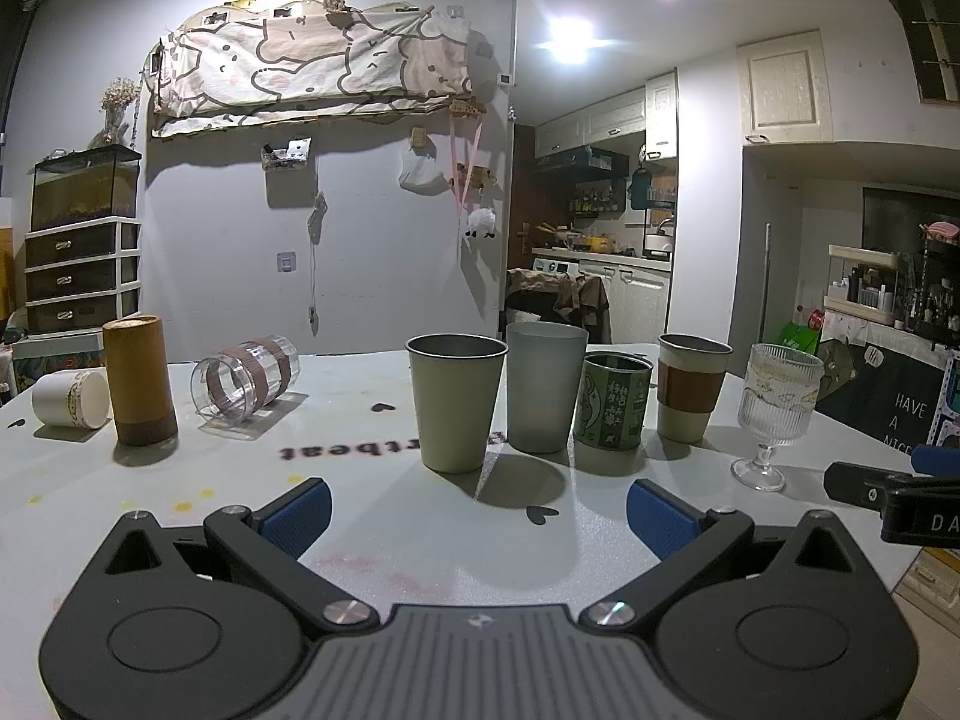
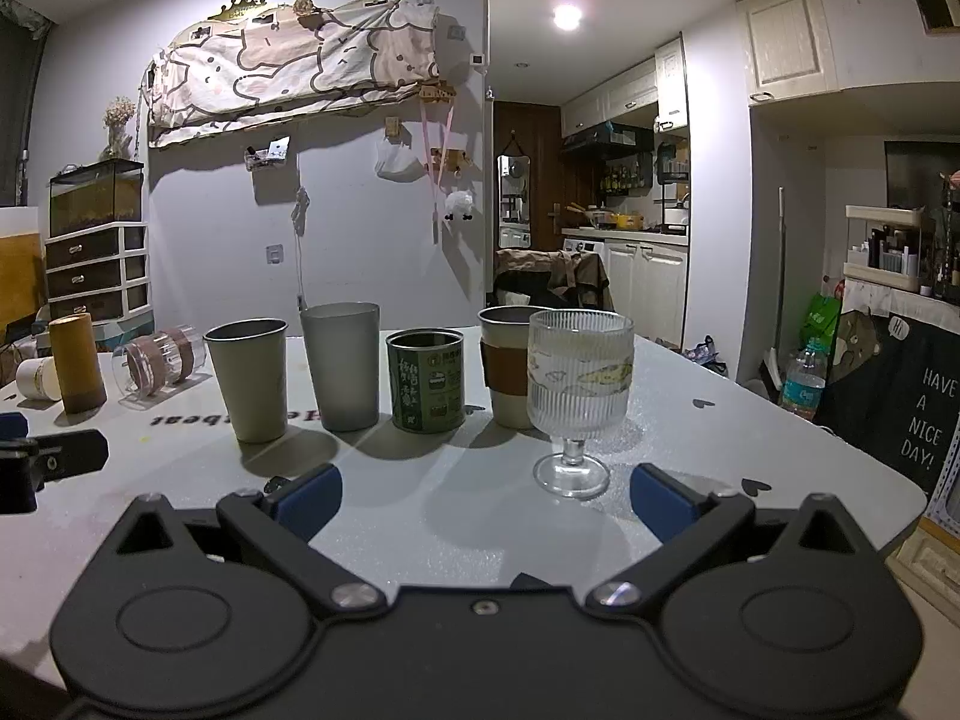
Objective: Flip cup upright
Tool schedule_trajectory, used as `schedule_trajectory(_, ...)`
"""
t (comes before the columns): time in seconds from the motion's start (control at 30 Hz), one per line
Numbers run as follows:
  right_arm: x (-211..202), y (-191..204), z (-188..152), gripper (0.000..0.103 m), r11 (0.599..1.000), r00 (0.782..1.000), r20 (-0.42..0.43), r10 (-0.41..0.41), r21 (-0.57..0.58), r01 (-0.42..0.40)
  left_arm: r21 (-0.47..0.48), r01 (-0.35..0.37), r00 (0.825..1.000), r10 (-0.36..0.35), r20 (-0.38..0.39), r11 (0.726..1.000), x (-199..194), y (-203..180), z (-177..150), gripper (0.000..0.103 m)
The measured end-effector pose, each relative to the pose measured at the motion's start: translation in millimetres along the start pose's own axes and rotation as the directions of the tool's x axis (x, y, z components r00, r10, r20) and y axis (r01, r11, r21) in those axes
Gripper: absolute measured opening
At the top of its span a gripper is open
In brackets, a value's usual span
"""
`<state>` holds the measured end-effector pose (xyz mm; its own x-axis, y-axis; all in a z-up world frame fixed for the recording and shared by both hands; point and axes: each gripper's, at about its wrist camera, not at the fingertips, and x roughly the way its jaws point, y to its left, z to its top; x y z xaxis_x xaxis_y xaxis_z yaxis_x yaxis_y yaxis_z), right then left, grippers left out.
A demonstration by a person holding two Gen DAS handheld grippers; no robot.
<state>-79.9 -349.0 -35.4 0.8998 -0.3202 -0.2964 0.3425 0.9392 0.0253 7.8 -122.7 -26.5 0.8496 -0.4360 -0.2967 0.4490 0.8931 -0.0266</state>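
A clear plastic cup with brown bands [image 1: 246, 381] lies on its side at the far left of the white table [image 1: 390, 540]; it also shows in the right wrist view [image 2: 159, 360]. A white paper cup [image 1: 71, 399] lies on its side beyond it, also in the right wrist view [image 2: 37, 378]. A brown cylinder cup [image 1: 139, 387] stands mouth-down between them. My left gripper [image 1: 477, 516] is open and empty, facing the upright cups. My right gripper [image 2: 486, 501] is open and empty, just before the ribbed glass goblet [image 2: 576, 396].
Upright in a row stand an olive metal cup [image 1: 459, 402], a grey tumbler [image 1: 543, 387], a green tin [image 1: 612, 402], a sleeved cup [image 1: 690, 387] and the goblet [image 1: 774, 414]. The table's right edge is close. A water bottle [image 2: 804, 378] stands beyond the table's right edge.
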Motion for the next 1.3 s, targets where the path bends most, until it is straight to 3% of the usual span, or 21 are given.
schedule_trajectory(1.3,2.3,-1.6,-1.1,0.103,1.0,1.0,-0.003,-0.006,0.004,0.006,-0.003,0.0,1.0,0.0,0.001,1.0,-0.9,2.2,-0.4,0.103)
